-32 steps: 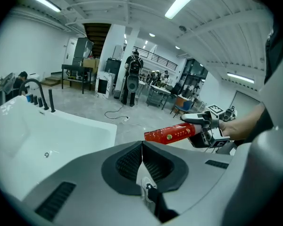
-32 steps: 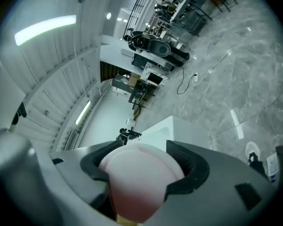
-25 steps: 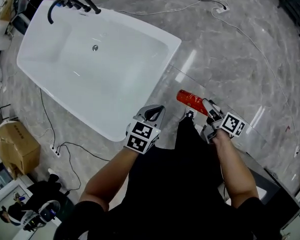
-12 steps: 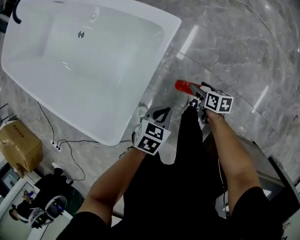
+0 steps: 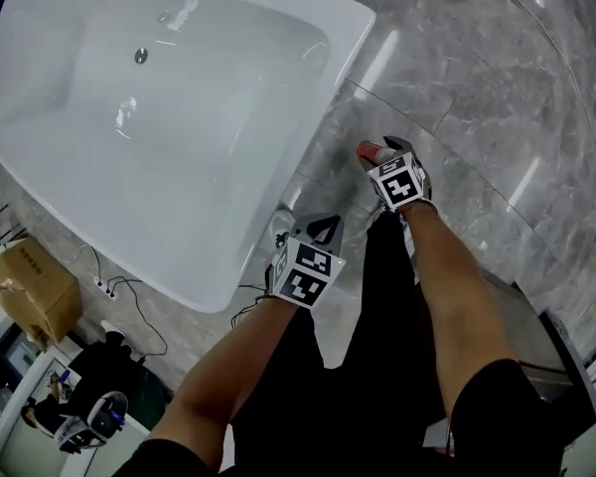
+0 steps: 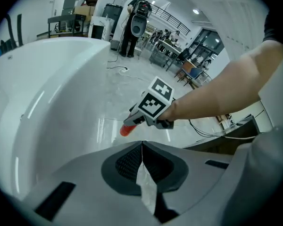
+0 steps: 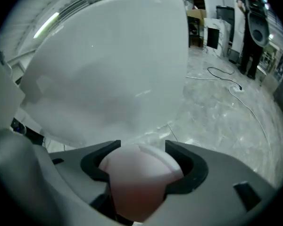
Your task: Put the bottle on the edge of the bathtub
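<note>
The red bottle point(image 5: 370, 152) sticks out of my right gripper point(image 5: 385, 160), which is shut on it; only its tip shows in the head view. In the right gripper view the bottle point(image 7: 140, 180) fills the gap between the jaws, end-on and blurred. The left gripper view shows the bottle point(image 6: 127, 127) held out by the right gripper point(image 6: 137, 120). My left gripper point(image 5: 318, 230) is shut with nothing in it, just off the near rim of the white bathtub point(image 5: 308, 132). The tub wall point(image 7: 113, 65) looms close ahead of the right gripper.
A grey marble floor point(image 5: 497, 97) surrounds the tub. A cardboard box point(image 5: 25, 286) and cables point(image 5: 119, 291) lie at the lower left. The tub drain point(image 5: 140, 56) is visible inside the basin. A person point(image 6: 137, 20) and equipment stand far across the room.
The right gripper with the bottle has moved up and left towards the tub's corner. The left gripper has stayed beside the tub rim. The head view has drawn closer to the tub.
</note>
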A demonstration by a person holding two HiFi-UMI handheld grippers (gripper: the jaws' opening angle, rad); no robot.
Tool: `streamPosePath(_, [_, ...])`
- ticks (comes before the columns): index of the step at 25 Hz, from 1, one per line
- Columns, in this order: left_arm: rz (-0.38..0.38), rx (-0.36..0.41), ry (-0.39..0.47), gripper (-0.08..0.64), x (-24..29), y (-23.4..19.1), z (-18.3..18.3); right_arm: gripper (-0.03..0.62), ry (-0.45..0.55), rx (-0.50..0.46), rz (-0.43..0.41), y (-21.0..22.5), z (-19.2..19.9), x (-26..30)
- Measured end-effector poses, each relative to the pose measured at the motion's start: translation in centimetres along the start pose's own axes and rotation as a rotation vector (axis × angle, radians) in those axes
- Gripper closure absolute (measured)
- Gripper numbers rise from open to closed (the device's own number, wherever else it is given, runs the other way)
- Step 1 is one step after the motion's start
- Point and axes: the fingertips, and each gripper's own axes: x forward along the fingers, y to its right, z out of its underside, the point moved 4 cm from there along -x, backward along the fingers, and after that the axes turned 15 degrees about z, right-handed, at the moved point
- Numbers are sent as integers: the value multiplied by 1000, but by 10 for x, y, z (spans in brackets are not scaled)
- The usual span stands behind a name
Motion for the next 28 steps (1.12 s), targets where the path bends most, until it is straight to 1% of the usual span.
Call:
streamPosePath(3, [8,-19,-10,543,17,-12,13,276,-5,-110,18,-10,4,37])
streamPosePath(8, [12,-39,-17,543,34,-24,31,276,-14,-237,41,-27,9,98])
streamPosePath(12, [17,-50,-16,543,40,-33,43,276,-24,-319,71,-35,12,135])
streamPosePath(15, [25,-50,-20,543,43,-37,53,276,-38,-345,75,-43,14,157])
streamPosePath(20, [45,-51,-12,543,49,-39,58,276,-48,-404,81,-51,14,184])
streamPosePath(28, [57,-59,-4,543,52,-41,60,276,-60,-407,76,-52,17,202])
